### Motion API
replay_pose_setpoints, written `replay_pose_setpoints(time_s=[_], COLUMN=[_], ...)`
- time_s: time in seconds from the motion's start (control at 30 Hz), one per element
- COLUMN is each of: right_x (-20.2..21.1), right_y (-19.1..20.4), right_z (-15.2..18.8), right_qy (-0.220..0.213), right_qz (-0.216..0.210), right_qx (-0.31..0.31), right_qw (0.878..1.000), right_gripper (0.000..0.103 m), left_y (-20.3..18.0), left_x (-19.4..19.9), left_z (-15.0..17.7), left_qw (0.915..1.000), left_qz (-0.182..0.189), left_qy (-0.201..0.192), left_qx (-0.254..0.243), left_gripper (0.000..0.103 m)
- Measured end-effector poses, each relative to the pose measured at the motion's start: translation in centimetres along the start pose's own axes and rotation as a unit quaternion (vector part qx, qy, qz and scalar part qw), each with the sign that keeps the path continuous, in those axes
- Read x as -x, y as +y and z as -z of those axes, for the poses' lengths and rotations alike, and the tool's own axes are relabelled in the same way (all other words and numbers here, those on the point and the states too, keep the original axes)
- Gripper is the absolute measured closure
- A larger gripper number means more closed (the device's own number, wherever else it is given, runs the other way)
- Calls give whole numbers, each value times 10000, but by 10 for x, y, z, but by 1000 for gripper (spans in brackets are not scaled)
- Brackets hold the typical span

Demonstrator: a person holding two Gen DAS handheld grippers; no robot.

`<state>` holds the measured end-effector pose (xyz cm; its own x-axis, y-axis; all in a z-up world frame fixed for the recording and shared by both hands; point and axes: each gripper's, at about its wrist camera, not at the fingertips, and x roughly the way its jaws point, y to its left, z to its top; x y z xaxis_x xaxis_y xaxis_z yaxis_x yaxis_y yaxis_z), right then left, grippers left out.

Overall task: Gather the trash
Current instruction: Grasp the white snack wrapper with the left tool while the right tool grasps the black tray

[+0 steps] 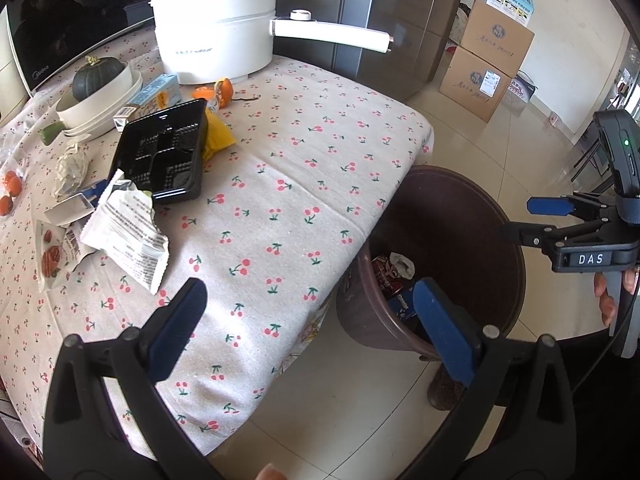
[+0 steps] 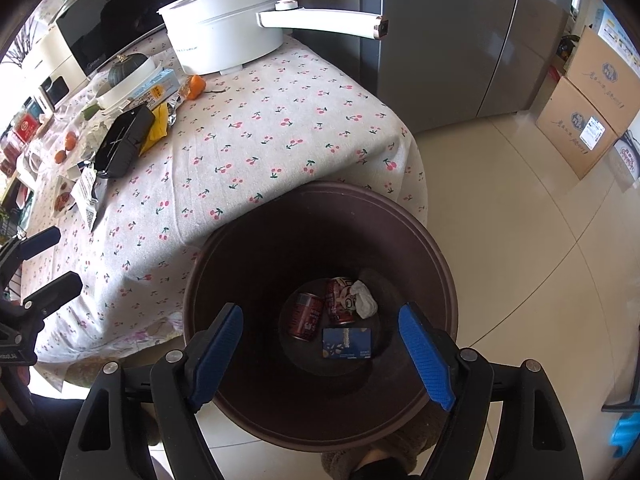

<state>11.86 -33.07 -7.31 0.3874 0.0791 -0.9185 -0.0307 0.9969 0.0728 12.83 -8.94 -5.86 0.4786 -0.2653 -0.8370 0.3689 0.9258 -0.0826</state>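
Partly done, by the look of it. Brown bin (image 2: pixel 320 240) on the floor, hard against the bench (image 1: pixel 300 184) corner, mouth open. At its bottom: two red drink cans (image 2: pixel 306 316), a crumpled white tissue (image 2: pixel 365 300) lying against one of them, a small blue card packet (image 2: pixel 346 343) flat just in front. Four pieces in.

Right tongs (image 2: pixel 320 356) directly over the bin mouth, pointing down into it, spread wide, nothing between the pads. Blue packet right below the gap; likely the latest drop, though not certain from these views.

Left tongs (image 1: pixel 308 328) spread to the full, empty, straddling the bench edge: one pad over the cherry cloth, the other over the bin rim. Aimed toward the litter at the bench's far left.

Still left on the bench, well apart from the bin:
- torn white printed wrapper (image 1: pixel 128 232), nearest the left tongs
- black plastic tray (image 1: pixel 166 154), tilted over a yellow bag (image 1: pixel 218 134)
- crumpled paper ball (image 1: pixel 71 168)
- small printed sachet with red pictures (image 1: pixel 54 260), and bits of card beside it
- light blue carton (image 1: pixel 158 94), half-peeled tangerine (image 1: pixel 222 90)

Squash in bowl, white pot, loose whole tangerines: probably not trash.

Judgement: under half done; next pick most likely the white wrapper.
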Motion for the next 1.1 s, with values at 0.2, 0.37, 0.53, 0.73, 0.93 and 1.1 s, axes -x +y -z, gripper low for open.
replay_pose_setpoints(time_s=[0.2,0.37,0.53,0.73,0.93,1.1], right_x=[1,3,3,1,-10,-20], right_y=[13,32,59,94,125,139], right_z=[-7,-16,-26,-40,-55,-66], right_qy=[-41,-90,-155,-222,-193,-123], right_qz=[-46,-104,-199,-355,-433,-445], right_qx=[75,216,402,587,772,887], right_qw=[10000,9997,9989,9974,9959,9950], right_gripper=[21,20,20,19,18,18], left_y=[19,41,69,109,146,156], left_x=[8,18,30,43,36,9], left_z=[2,3,6,11,14,9], left_qw=[9998,9989,9965,9910,9849,9800], left_qz=[-68,-171,-388,-655,-712,-713], left_qy=[-46,-96,-195,-271,-153,-81], left_qx=[200,431,709,1134,1571,1856], left_gripper=[0,0,0,0,0,0])
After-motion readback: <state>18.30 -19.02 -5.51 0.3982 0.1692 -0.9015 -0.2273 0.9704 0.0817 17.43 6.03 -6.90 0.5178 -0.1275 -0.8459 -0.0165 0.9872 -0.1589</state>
